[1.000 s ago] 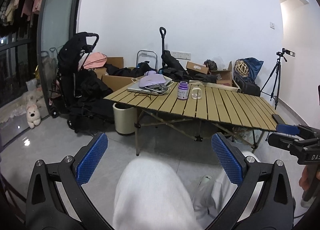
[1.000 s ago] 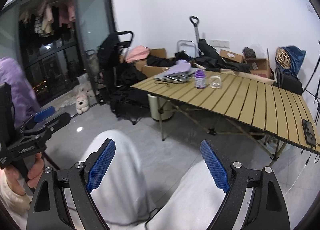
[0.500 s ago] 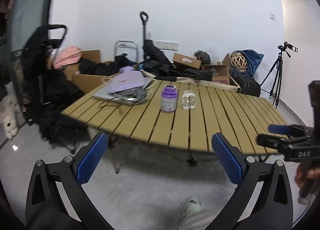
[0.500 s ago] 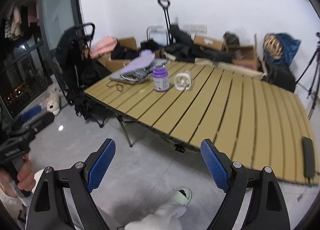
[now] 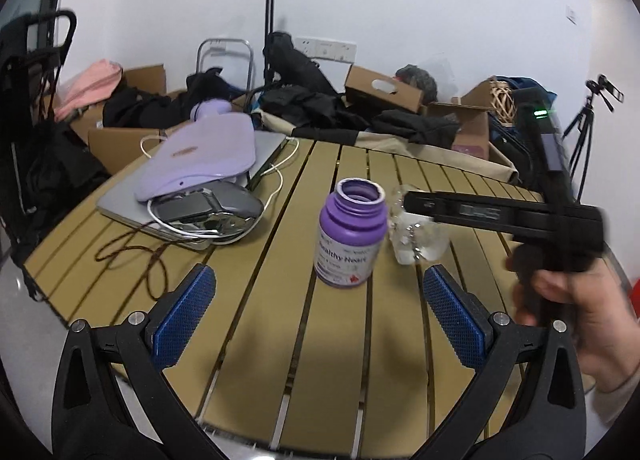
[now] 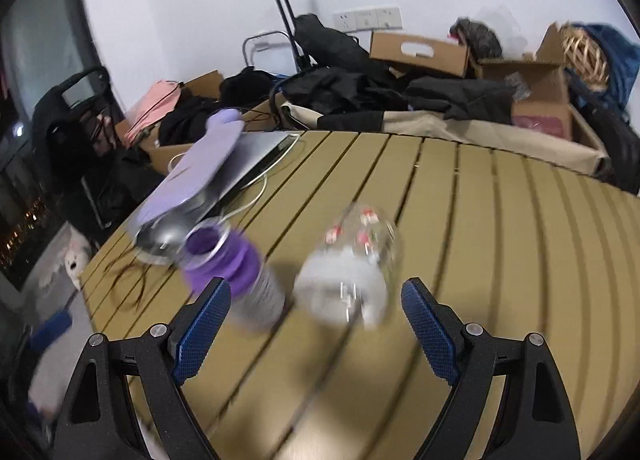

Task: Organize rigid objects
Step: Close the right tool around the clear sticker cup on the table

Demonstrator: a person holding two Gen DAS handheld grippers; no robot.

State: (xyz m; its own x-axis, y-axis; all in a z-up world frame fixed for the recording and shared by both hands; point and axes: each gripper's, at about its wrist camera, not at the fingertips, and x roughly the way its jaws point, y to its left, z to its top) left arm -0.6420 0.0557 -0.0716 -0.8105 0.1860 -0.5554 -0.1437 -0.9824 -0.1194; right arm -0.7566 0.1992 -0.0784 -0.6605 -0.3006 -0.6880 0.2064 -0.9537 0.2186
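- While both of your grippers hang over the near edge of the slatted table, the bottle stands upright on it, just ahead of your left gripper.
- The bottle is purple, with its cap off and its mouth open; from the left wrist view you cannot tell what is inside it.
- Its white label reads "Healthy Heart"; the smaller print and the red mark beneath are too small to read.
- Just beside the bottle, on its right, sits a clear glass jar; whether the two touch you cannot tell.
- In the right wrist view the jar is blurred; it shows small red-and-white marks on the glass and something pale low inside, which you cannot identify.
- Your left gripper's jaws stand wide apart and hold nothing; the bottle lies ahead of the gap between the blue pads.
- Your right gripper also has its jaws spread wide and empty, with the jar just ahead between them and the bottle close to the left pad.
- From the left wrist view, your right gripper reaches in from the right, its tip in front of the jar, with your hand on the handle.
- At the table's far left, a lilac case lies on a laptop, with a white cable looped around them.
- Cardboard boxes and dark clothing are piled behind the table.
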